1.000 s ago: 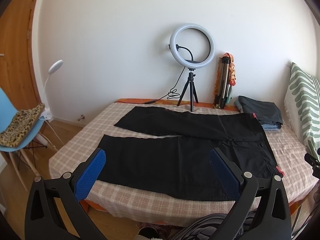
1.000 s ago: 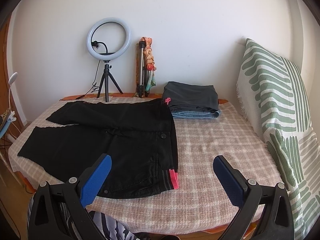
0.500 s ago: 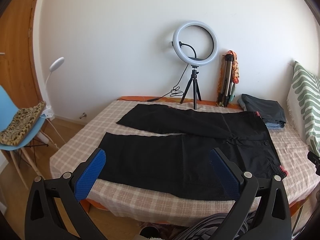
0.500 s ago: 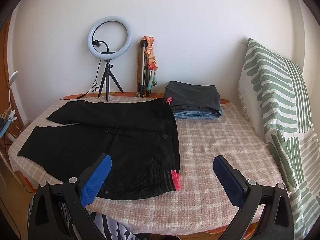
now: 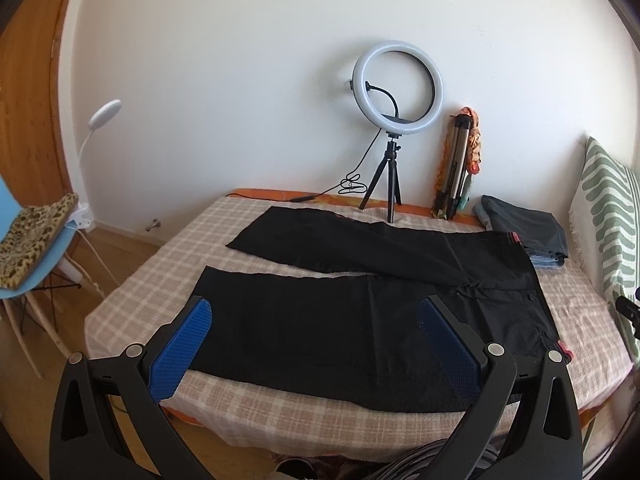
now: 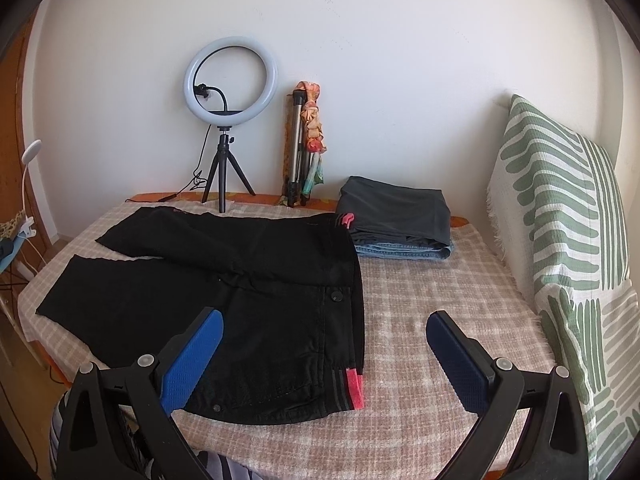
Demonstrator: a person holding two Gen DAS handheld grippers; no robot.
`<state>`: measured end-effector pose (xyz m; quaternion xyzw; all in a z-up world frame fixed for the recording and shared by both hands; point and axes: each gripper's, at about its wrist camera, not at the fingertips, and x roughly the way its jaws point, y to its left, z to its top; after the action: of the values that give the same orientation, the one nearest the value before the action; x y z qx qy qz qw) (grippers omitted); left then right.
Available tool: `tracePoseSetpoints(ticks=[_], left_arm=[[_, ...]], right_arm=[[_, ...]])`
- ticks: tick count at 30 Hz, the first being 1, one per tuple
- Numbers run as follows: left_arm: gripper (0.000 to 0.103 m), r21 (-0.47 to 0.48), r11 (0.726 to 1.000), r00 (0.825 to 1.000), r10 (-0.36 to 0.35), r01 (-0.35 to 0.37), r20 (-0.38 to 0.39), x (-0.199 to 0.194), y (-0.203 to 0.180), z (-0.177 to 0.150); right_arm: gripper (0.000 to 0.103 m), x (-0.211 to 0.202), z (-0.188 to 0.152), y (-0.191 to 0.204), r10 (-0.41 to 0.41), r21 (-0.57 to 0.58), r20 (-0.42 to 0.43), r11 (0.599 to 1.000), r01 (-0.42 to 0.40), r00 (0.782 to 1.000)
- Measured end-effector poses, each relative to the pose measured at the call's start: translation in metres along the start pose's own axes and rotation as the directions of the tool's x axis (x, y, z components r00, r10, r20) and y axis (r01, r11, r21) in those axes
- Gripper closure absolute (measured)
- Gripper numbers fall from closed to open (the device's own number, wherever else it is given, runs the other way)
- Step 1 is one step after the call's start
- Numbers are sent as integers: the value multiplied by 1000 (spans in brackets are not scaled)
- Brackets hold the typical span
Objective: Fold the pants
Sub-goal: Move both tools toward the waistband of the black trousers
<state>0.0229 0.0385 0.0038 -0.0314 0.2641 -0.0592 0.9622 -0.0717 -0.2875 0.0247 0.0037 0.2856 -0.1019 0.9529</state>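
Observation:
Black pants point(image 5: 360, 300) lie flat and spread on the checked bed cover point(image 5: 152, 280), legs pointing left, waistband with a pink tab at the right; they also show in the right wrist view point(image 6: 256, 280). My left gripper point(image 5: 316, 336) is open and empty, held above the near leg by the bed's front edge. My right gripper point(image 6: 324, 344) is open and empty, held above the waistband's near corner point(image 6: 352, 388).
A stack of folded clothes point(image 6: 396, 216) lies at the back right. A ring light on a tripod point(image 5: 396, 92) and a folded tripod point(image 5: 456, 168) stand against the wall. A green-striped pillow point(image 6: 568, 240) leans at the right. A blue chair point(image 5: 28, 248) stands left of the bed.
Both grippers have drifted slightly; the left view has shifted a little to the left and back from the bed. Both stay open. The pants have not moved.

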Motion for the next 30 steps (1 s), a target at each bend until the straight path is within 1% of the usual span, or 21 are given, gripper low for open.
tracePoseSetpoints(ticks=[2,4,6,9,13,15,19,21,23,26,30], left_arm=[[0,-57,997,999,-53,53,6,4,14,4],[0,-88,994,998,-59,58,-3,9,25,8],[0,-73,997,1000,-14,13,-20,17,33,13],[0,-20,999,998,49,-50,-48,30,42,20],[0,21,995,992,103,-101,-79,48,56,30],[0,42,993,990,115,-112,-85,57,60,36],[0,102,987,987,135,-126,-88,80,61,51],[0,122,987,989,113,-101,-99,92,59,57],[0,137,986,988,111,-96,-109,106,57,63],[0,160,984,987,101,-80,-123,129,55,72],[0,180,981,985,97,-71,-141,165,50,82]], right_arm=[[0,2,10,1,17,-6,12,1000,-17,1000],[0,7,21,4,36,-21,21,999,-36,999],[0,13,34,8,43,-52,24,998,-42,999],[0,25,53,18,58,-117,29,992,-55,998],[0,48,77,32,91,-181,28,980,-84,995],[0,63,90,38,135,-195,18,972,-129,991],[0,105,113,54,189,-240,-21,952,-188,982],[0,129,124,61,192,-264,-40,945,-195,981],[0,154,135,66,205,-278,-65,936,-215,977],[0,191,146,75,243,-302,-106,916,-264,964],[1,244,155,85,268,-334,-165,890,-310,949]])
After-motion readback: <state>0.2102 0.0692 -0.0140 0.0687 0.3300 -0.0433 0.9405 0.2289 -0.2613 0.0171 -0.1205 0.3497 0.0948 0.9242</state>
